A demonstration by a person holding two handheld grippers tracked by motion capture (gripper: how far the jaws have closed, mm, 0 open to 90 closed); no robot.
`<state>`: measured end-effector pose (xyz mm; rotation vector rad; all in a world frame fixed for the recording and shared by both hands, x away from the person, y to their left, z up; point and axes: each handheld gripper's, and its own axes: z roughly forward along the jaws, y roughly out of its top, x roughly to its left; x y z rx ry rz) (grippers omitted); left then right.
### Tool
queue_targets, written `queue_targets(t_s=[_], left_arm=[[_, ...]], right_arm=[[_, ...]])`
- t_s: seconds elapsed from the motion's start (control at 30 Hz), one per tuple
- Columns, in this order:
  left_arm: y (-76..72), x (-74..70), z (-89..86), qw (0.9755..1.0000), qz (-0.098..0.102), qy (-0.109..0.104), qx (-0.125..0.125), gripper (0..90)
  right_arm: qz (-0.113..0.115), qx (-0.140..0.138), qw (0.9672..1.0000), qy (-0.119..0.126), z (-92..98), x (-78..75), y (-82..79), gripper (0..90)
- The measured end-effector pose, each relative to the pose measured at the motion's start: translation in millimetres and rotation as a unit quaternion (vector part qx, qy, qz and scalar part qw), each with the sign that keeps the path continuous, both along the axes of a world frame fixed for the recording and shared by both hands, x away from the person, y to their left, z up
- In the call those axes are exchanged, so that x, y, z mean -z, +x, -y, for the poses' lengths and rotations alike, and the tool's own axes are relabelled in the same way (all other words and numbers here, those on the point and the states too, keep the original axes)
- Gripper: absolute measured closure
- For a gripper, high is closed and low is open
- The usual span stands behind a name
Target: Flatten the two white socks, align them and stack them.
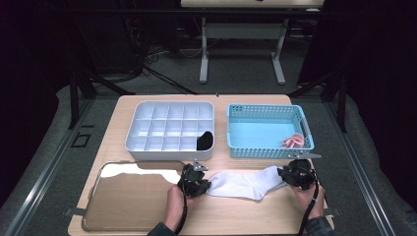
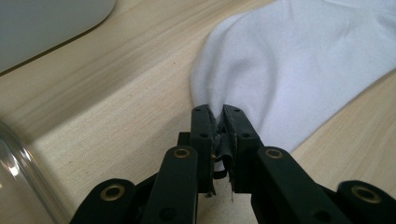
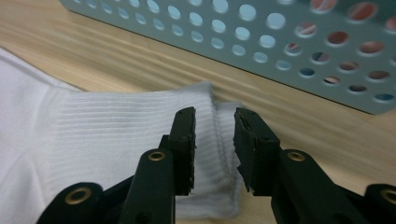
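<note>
A white sock (image 1: 246, 183) lies flat on the counter (image 1: 246, 211) before a blue basket (image 1: 268, 147), its toe pinched in the closed left gripper (image 2: 217, 114) while the right gripper (image 3: 214, 122) straddles the ribbed cuff, jaws parted, apparently to stretch it for folding.

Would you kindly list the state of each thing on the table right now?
White cotton sock: flat, stretched between both grippers.
Left hand-held gripper: shut on the toe.
Right hand-held gripper: open around the cuff.
White plastic divided organiser: holds one black item.
Blue perforated basket: holds one pink item.
</note>
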<state>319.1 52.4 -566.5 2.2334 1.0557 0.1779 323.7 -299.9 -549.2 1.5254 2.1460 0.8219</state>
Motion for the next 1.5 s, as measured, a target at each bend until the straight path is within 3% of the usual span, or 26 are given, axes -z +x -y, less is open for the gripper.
queue_targets(t_s=[0.17, 0.3, 0.67, 0.93, 1.1, 1.2, 1.4, 1.5], left_arm=[[-0.1, 0.1, 0.0, 1.0000, -0.001, -0.001, 0.000, 83.1], [-0.2, 0.2, 0.1, 1.0000, 0.000, -0.001, -0.001, 83.1], [-0.6, 0.5, 0.8, 1.0000, 0.000, -0.003, -0.003, 83.1], [-0.4, 0.5, 2.2, 1.0000, -0.002, -0.003, 0.000, 82.9], [0.4, 0.3, 1.0, 1.0000, -0.003, -0.007, 0.002, 79.5], [0.7, -0.8, -0.2, 0.9999, -0.001, -0.013, 0.004, 74.2], [2.0, -4.9, -4.8, 0.9998, -0.002, -0.020, -0.004, 60.7], [3.1, -5.8, -4.6, 0.9996, -0.009, -0.026, 0.001, 58.7]], right_arm=[[-0.036, -0.005, 0.9993, 0.004, -3.0, 9.8, 9.4, 72.6], [-0.034, -0.005, 0.9994, 0.010, -2.3, 9.6, 7.1, 83.8], [0.002, 0.022, 0.9997, 0.012, -0.9, -8.4, -11.8, 84.8], [-0.018, 0.036, 0.9992, 0.000, 1.0, 4.5, -13.8, 84.3], [-0.022, 0.034, 0.9991, 0.010, 5.3, 10.7, -11.6, 83.4], [-0.022, 0.035, 0.9991, 0.012, 7.6, 10.3, -10.8, 78.6], [-0.015, 0.038, 0.9986, 0.034, 16.4, 6.5, -14.5, 52.8], [-0.019, 0.045, 0.9981, 0.037, 19.9, 7.3, -16.5, 50.1]])
